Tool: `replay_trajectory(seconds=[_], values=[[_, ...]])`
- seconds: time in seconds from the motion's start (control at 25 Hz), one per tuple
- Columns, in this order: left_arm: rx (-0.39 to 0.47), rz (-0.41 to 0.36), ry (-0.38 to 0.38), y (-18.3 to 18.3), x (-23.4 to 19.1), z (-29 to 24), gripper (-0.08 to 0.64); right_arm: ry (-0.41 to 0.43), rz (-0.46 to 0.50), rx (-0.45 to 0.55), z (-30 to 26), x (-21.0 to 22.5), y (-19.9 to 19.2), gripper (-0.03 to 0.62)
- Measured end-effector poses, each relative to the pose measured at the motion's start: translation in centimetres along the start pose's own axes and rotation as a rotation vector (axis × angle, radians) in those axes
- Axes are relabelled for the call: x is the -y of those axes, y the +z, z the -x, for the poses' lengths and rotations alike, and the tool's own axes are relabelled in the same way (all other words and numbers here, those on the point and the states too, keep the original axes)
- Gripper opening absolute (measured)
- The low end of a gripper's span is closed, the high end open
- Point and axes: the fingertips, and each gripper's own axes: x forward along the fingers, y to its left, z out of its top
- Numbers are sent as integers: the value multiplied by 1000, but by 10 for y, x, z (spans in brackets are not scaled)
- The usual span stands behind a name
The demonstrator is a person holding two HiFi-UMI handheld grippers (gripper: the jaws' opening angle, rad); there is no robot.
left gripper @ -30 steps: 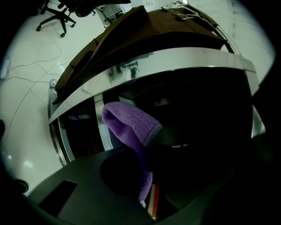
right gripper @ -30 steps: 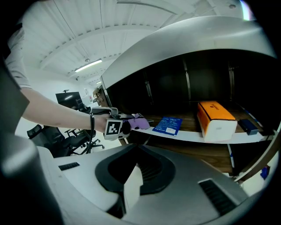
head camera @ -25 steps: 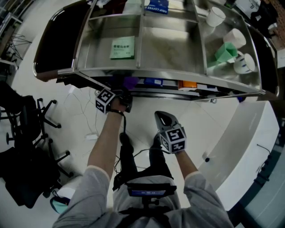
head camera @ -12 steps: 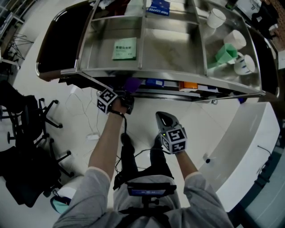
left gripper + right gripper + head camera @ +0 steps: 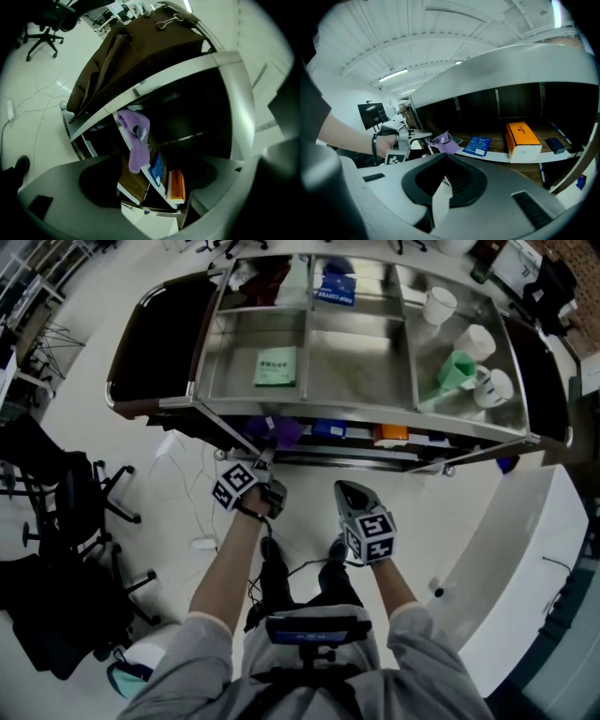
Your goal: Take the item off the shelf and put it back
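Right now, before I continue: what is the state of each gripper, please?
Left gripper: open, empty; the purple cloth lies ahead on the shelf.
Right gripper: shut, holding nothing.

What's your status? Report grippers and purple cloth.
Left gripper open, just short of purple cloth. Right gripper shut, empty. Cloth on lower shelf edge. Nothing between.
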Motion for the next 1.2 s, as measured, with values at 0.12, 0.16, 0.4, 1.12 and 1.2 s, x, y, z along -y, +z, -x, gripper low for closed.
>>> replay_trajectory(seconds=[0.12,0.16,0.4,1.12,1.2], values=[[-47,-112,-35,-13,23,32,385,-24,-9,27,14,2,10,9],[-57,-148,-46,-17,30,44,377,-32,-13,33,21,2,13,9],[-61,-473,-103,-16,81,107,177,-73,-13,79,61,2,25,9],[4,-1080,-31,-4,112,219,8,-236,-72,173,154,29,15,9],[11,-1082,-31,2,113,223,8,-251,-79,176,161,31,12,9]])
